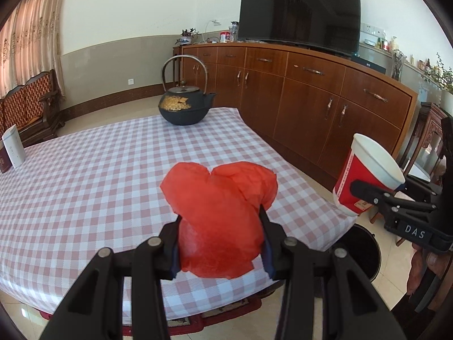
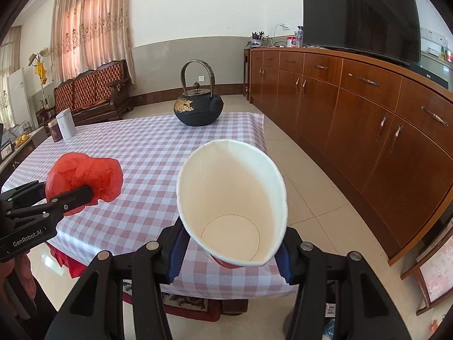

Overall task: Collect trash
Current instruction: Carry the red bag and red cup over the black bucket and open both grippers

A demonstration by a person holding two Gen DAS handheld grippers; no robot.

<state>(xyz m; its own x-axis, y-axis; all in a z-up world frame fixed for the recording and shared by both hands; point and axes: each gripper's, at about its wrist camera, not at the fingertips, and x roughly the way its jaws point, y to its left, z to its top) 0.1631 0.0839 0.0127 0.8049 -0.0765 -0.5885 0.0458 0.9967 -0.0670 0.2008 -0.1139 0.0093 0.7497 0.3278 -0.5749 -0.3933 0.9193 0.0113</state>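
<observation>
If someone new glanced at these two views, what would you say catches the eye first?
Likely the crumpled red bag, clamped in the left gripper over the near edge of the checked table. Next, the paper cup, squeezed oval in the right gripper past the table's right side, its white inside facing the right wrist camera. Behind both, a black teapot with gold decoration stands at the far end of the table.
</observation>
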